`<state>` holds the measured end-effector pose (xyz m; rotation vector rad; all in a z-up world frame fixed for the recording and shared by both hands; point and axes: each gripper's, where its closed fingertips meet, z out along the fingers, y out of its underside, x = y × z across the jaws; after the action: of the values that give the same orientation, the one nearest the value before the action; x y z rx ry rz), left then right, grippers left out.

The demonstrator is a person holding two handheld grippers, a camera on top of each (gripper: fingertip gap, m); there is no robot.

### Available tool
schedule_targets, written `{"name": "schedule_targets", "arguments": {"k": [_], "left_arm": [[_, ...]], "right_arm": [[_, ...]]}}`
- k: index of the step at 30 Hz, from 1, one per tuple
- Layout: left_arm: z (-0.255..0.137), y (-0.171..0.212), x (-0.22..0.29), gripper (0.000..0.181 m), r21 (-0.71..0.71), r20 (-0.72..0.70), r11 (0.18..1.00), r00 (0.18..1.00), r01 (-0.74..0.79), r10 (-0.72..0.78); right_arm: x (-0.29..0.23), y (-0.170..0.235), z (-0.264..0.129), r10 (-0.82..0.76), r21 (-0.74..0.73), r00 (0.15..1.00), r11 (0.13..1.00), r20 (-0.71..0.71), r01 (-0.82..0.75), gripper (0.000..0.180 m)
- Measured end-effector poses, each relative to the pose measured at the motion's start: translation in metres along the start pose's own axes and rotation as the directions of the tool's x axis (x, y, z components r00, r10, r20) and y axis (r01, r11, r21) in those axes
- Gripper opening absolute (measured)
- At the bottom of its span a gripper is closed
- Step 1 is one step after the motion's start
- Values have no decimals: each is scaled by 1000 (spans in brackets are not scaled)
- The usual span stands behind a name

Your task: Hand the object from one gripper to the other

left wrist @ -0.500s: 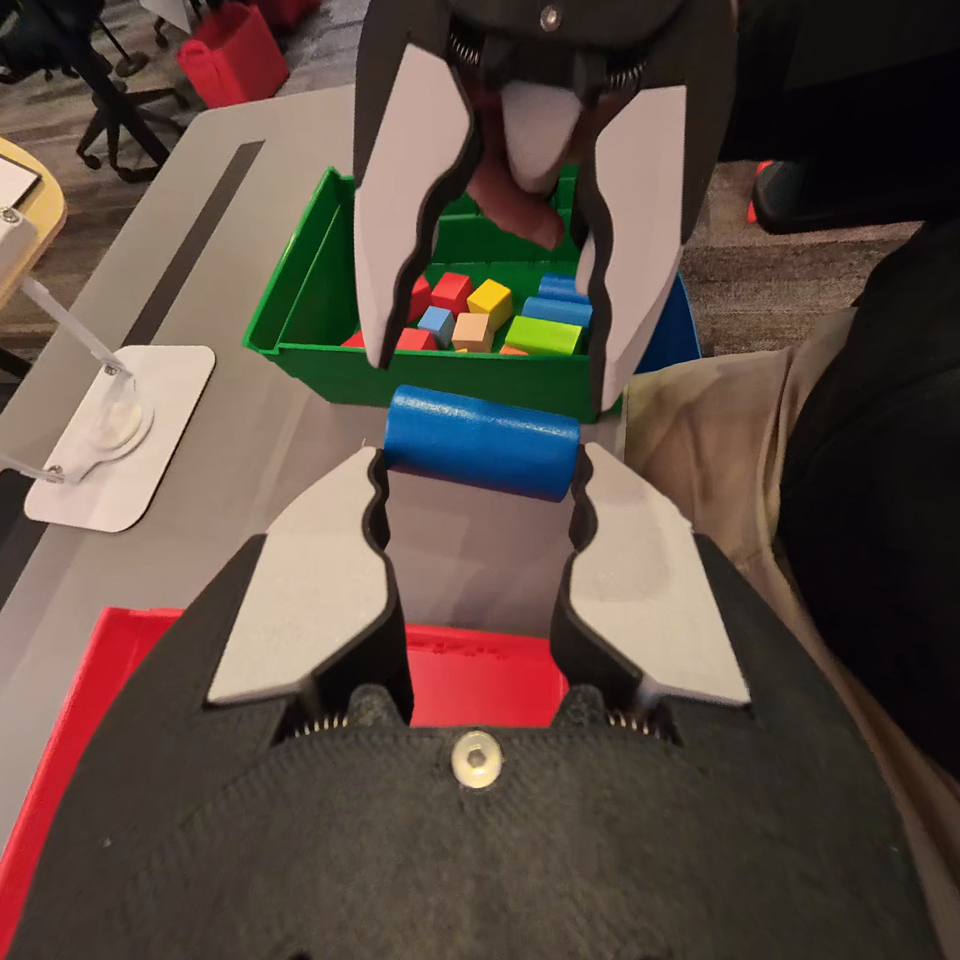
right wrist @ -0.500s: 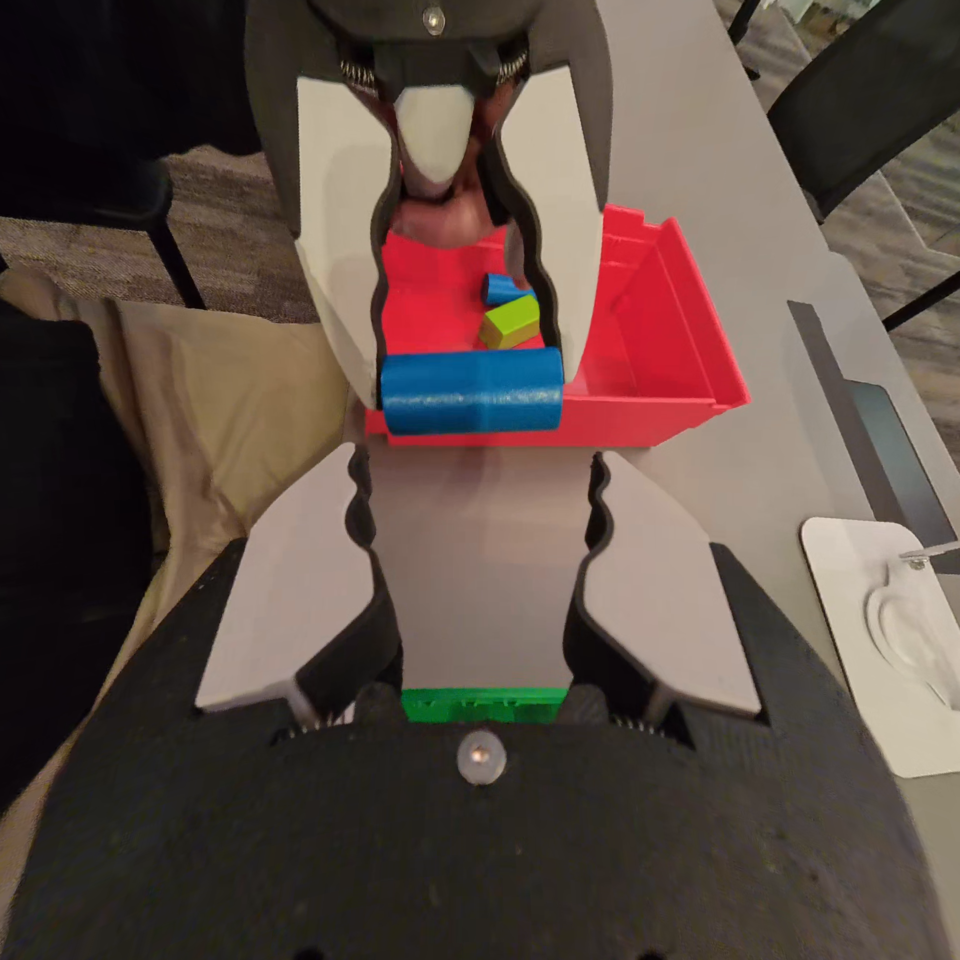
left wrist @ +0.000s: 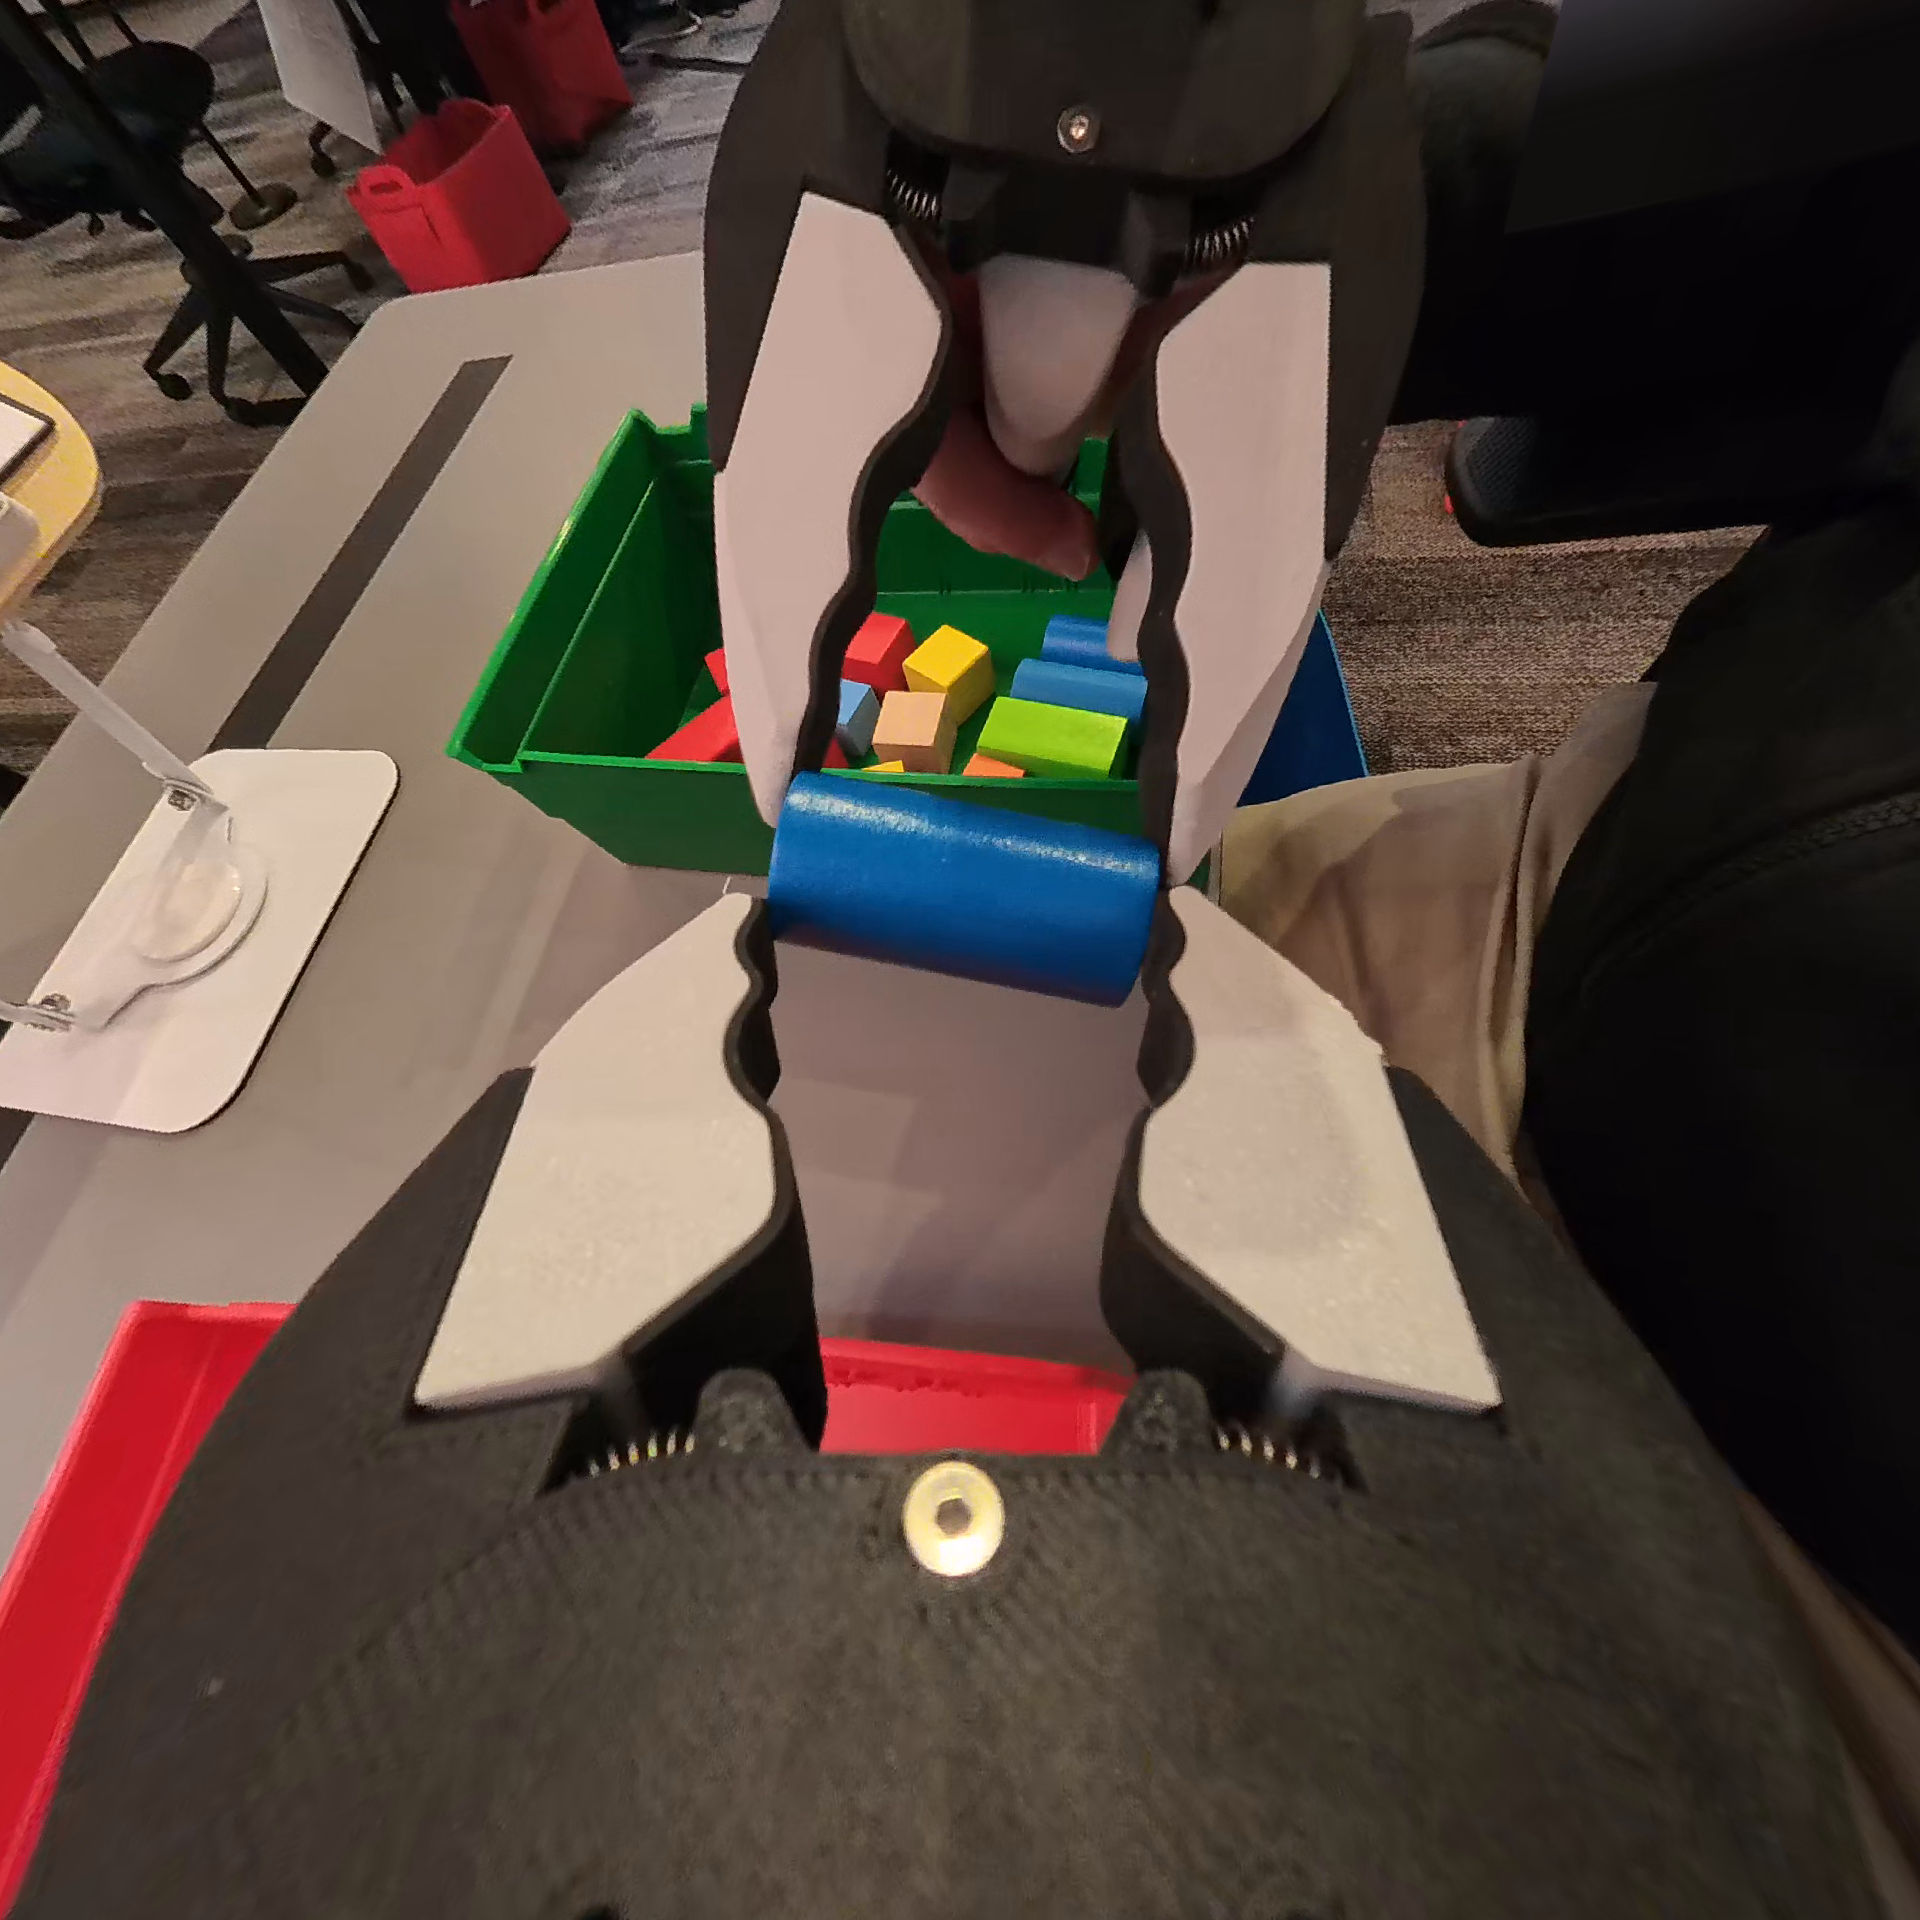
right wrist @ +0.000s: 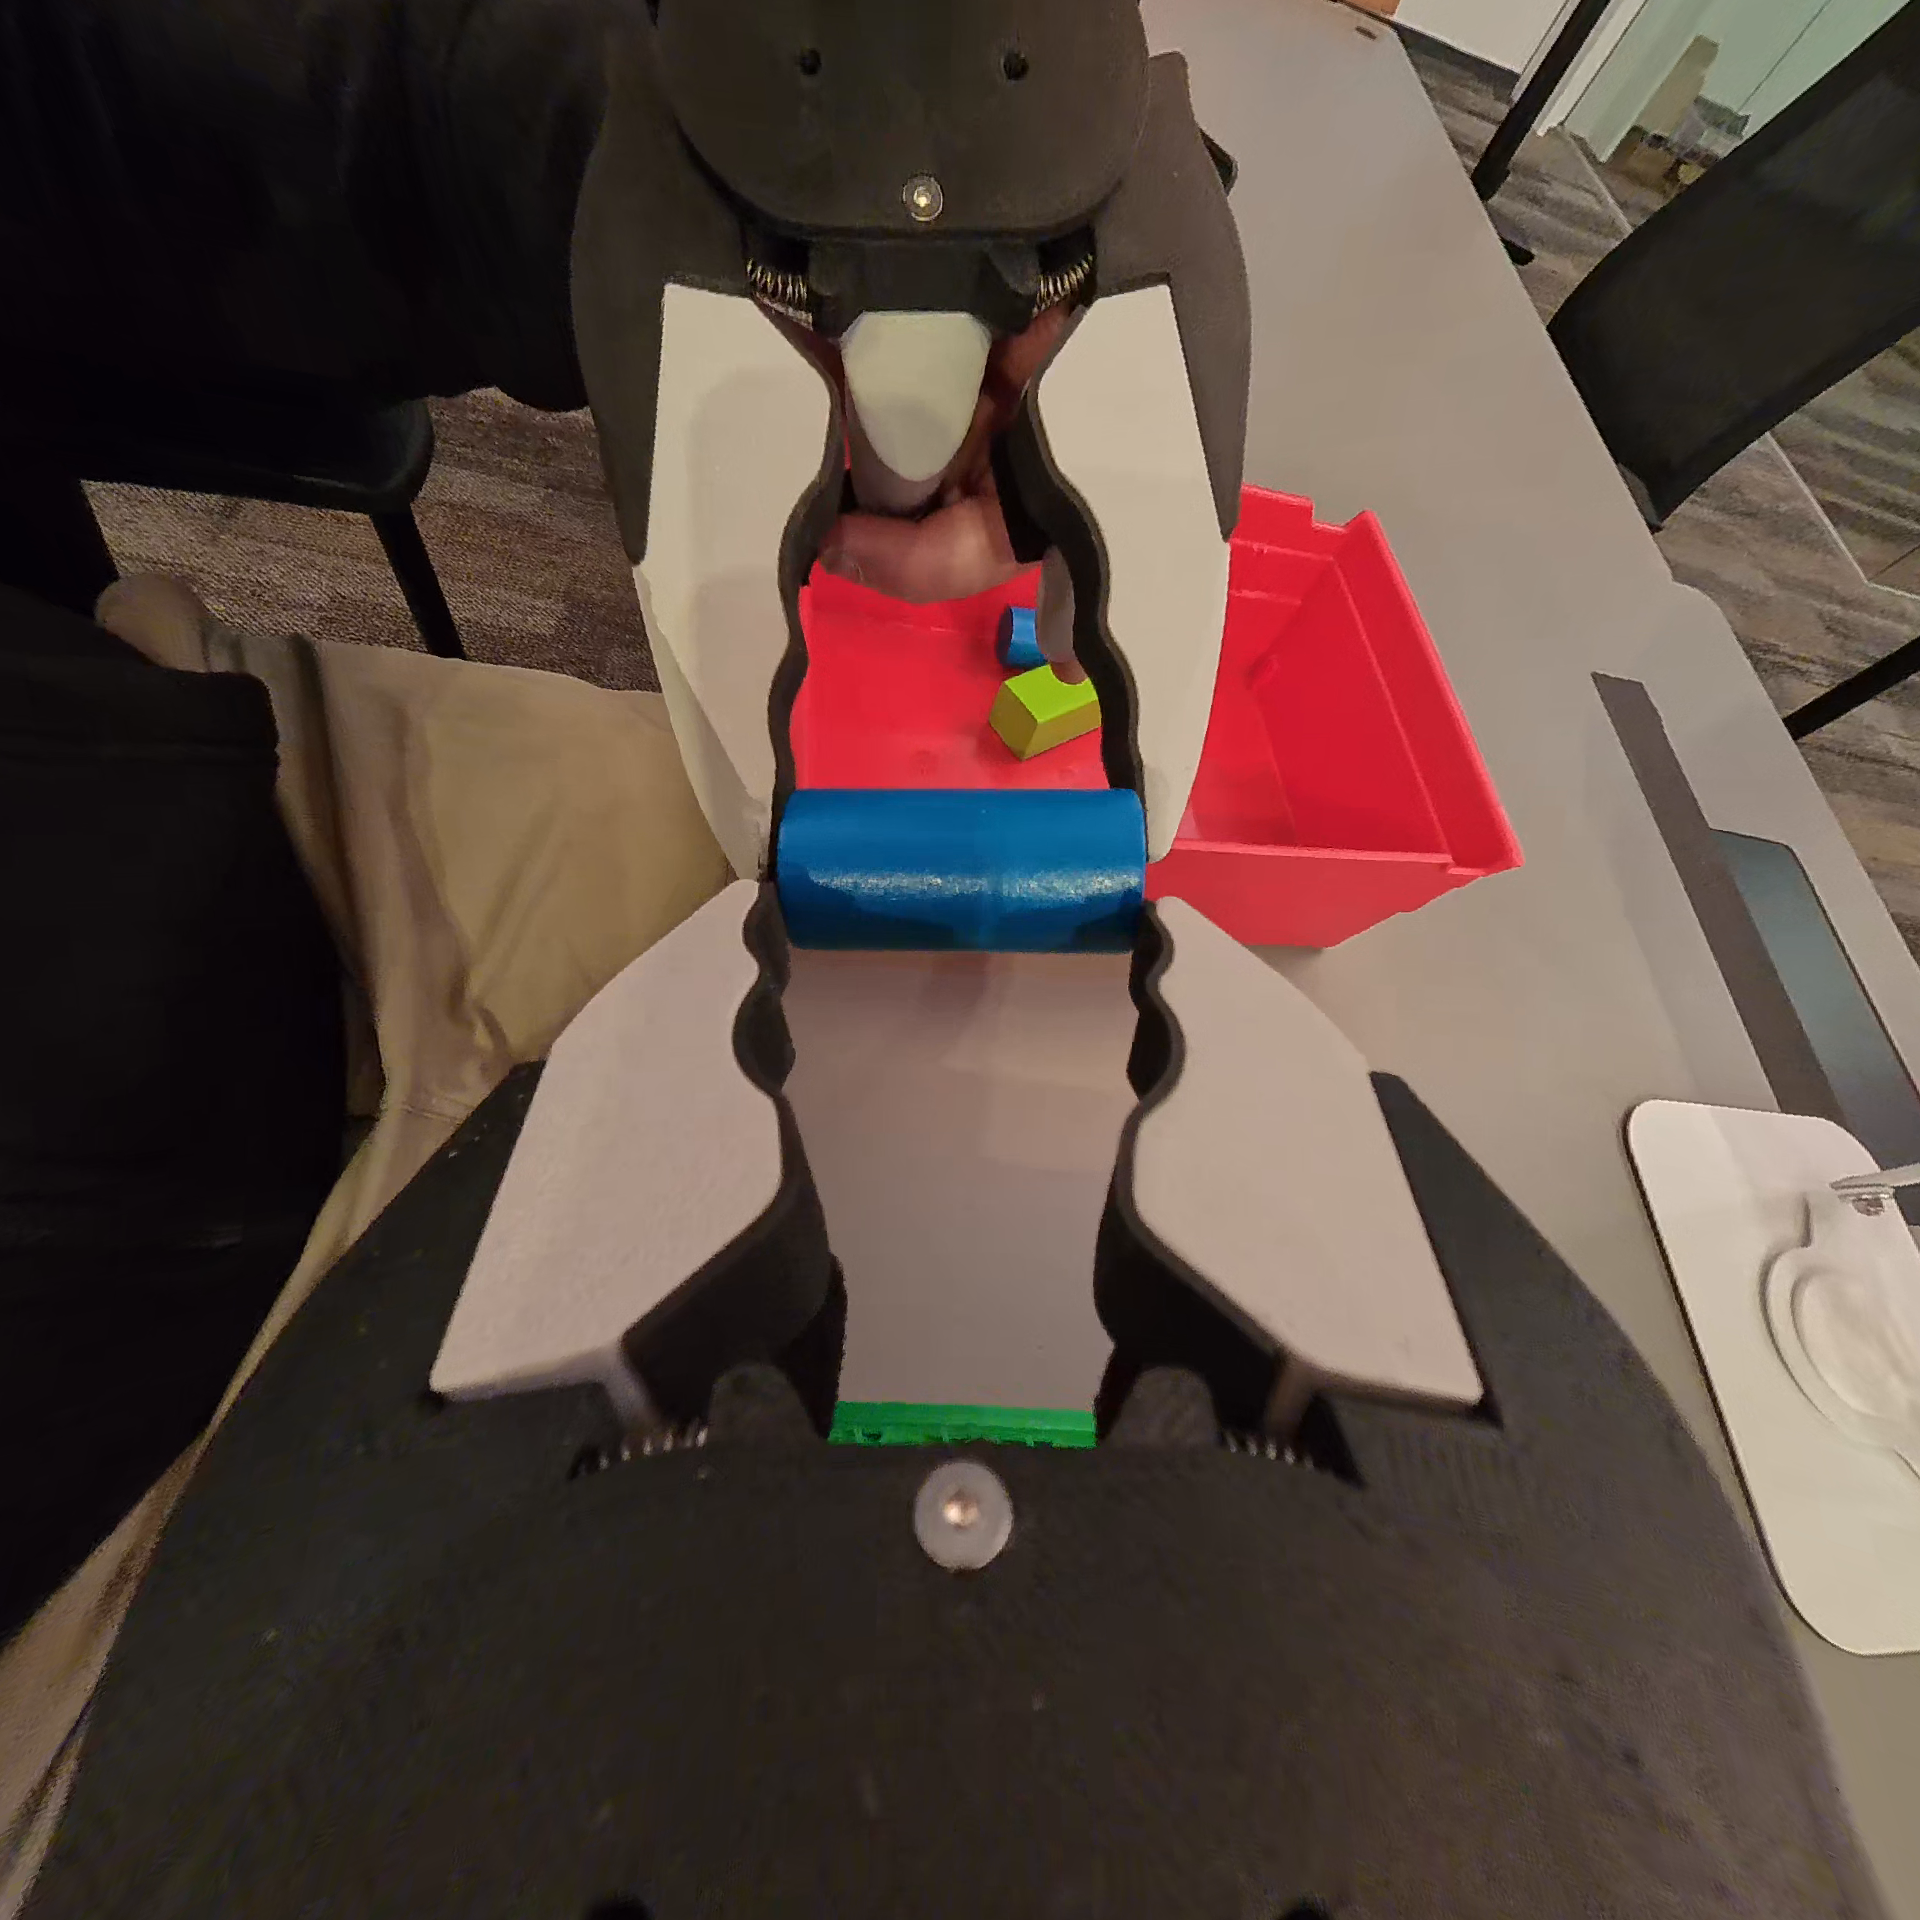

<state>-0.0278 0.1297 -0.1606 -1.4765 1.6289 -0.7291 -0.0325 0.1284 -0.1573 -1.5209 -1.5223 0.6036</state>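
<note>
A blue cylinder (left wrist: 961,888) hangs crosswise above the grey table (left wrist: 468,987), also in the right wrist view (right wrist: 961,883). My left gripper (left wrist: 956,920) is shut on its two ends from the near side. My right gripper (left wrist: 977,821) faces it from the far side, and its fingertips press the same ends. In the right wrist view, my right gripper (right wrist: 956,920) grips the cylinder from below and the left gripper (right wrist: 956,831) from above. A hand shows behind each far gripper.
A green bin (left wrist: 582,644) holds several coloured blocks, with a blue bin (left wrist: 1314,717) behind it. A red bin (right wrist: 1351,748) holds a green block (right wrist: 1039,712) and a blue one (right wrist: 1020,636). A white pad with a clear stand (left wrist: 197,914) lies nearby. Beige-trousered legs (right wrist: 499,790) sit at the table edge. Left and right tips are no more than a few centimetres apart.
My right gripper has moved in toward the left one and narrowed its fingers onto the ends of the cylinder. The left gripper has kept its grip.
</note>
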Motion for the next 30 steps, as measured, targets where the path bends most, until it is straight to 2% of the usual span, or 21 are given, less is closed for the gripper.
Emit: {"name": "schedule_targets", "arguments": {"k": [10,13,16,18,20,23,26,30], "left_arm": [[-5,-6,-10,68,51,46,998,999,28,-30],[-16,0,-29,63,59,113,996,991,68,-74],[-27,5,-40,51,81,138,992,985,97,-108],[-30,6,-43,47,82,148,992,983,92,-104],[-30,8,-44,45,74,150,993,983,91,-101],[-26,15,-44,44,34,156,996,984,80,-84],[-24,20,-44,44,4,166,998,984,67,-67],[-27,22,-47,43,7,171,997,982,78,-78]], "right_arm": [[10,2,-18,7,-8,1000,1000,-21,-7,63],[20,19,-45,31,-97,999,995,-21,-33,63],[28,57,-80,74,-272,997,959,-35,-81,64],[32,94,-103,102,-429,993,895,-66,-121,63],[30,139,-125,123,-606,988,781,-94,-155,64],[14,191,-146,188,-778,979,602,-84,-182,64],[-5,221,-154,254,-873,965,457,-59,-173,63],[-20,245,-153,302,-933,953,332,-34,-138,64]]}}
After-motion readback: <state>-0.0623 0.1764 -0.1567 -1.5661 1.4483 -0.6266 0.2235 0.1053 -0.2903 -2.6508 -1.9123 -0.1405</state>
